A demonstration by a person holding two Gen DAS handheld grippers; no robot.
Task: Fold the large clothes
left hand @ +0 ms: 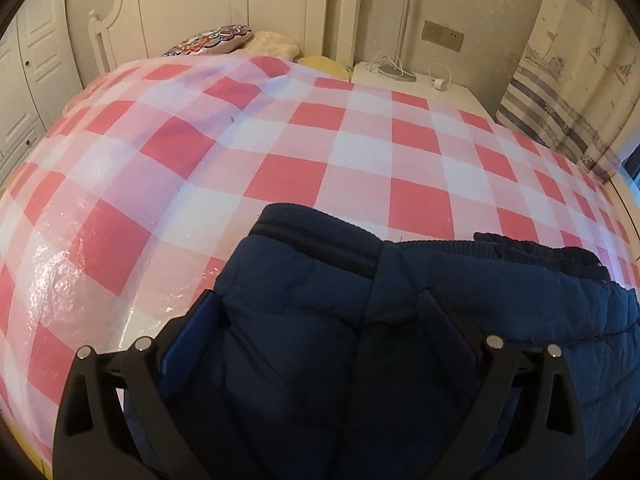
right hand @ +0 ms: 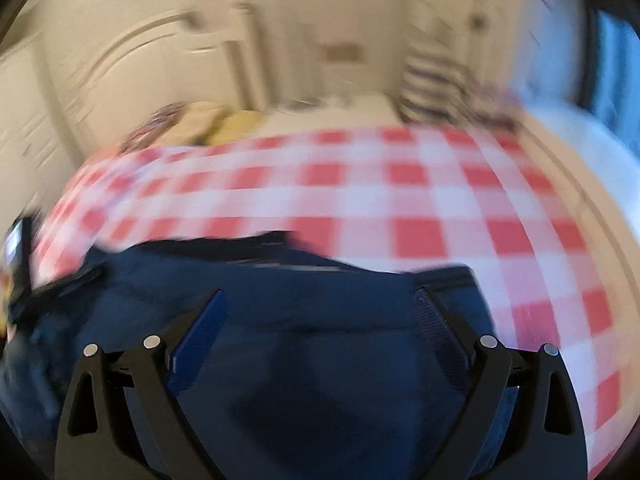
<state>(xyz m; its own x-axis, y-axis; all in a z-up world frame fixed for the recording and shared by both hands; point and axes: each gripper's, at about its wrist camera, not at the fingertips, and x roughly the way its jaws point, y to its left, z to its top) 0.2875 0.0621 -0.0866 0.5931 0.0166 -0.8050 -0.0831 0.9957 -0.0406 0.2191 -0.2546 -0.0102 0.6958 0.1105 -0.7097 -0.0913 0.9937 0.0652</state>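
Navy padded garment [left hand: 320, 360] fills the space between the left gripper [left hand: 320, 304]'s fingers [left hand: 188, 336], which stand wide apart over it, neither pad pressing cloth. Its quilted fabric lies under and beyond both tips, and its ribbed hem [left hand: 316, 220] runs just ahead of them; more of the garment spreads off to the right of the fingers, with a second ribbed edge showing there. Past the hem stretches the bed's red-and-white checked cover [left hand: 340, 132], glossy and crinkled to the left of the fingers. Farther ahead lie a patterned pillow [left hand: 212, 42] and a pale one beside it against the white headboard [left hand: 192, 4], with a nightstand [left hand: 420, 80] and a striped curtain [left hand: 560, 92] ahead and to the right.

From the right wrist view, which is badly blurred, the right gripper [right hand: 320, 300] also has its fingers [right hand: 200, 336] spread wide above the garment [right hand: 300, 360], which reaches beyond both tips and off to their left. The checked cover [right hand: 380, 184] extends ahead and to the right of the fingers.
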